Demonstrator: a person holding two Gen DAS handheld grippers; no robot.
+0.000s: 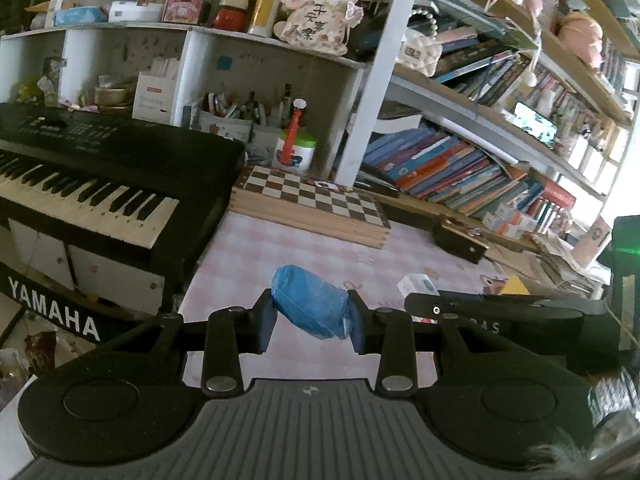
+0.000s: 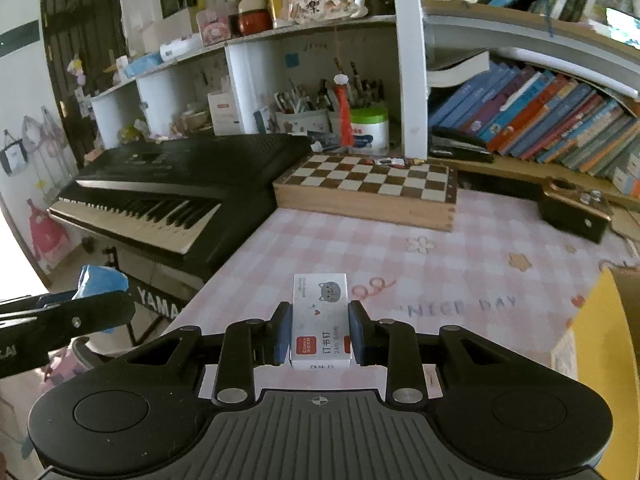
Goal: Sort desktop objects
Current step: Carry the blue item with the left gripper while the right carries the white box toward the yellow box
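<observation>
The left gripper [image 1: 312, 322] has its jaws closed on a blue packet [image 1: 310, 304], a soft crinkled thing pinched across its middle, with its long axis running from 10 o'clock to 4 o'clock between the pads. It hangs over the left edge of the surface [image 1: 260, 248], clear of it, beside the keyboard [image 1: 100, 184] that lies at 9 o'clock.

The right gripper [image 2: 319, 334] holds a white staple box [image 2: 320, 320] by its long sides; the box's long axis points straight ahead to 12 o'clock, along the fingers. Whether it rests on the pink checked cloth or is just lifted off it, I cannot tell. This gripper is the nearer of the two to the yellow box [image 2: 596, 344] at 3 o'clock, which I judge a likely place to sort into.

Ahead at 12 o'clock lies a chessboard [image 2: 372, 184], and behind it stand shelves with pens and a slanting row of books [image 2: 540, 128].
</observation>
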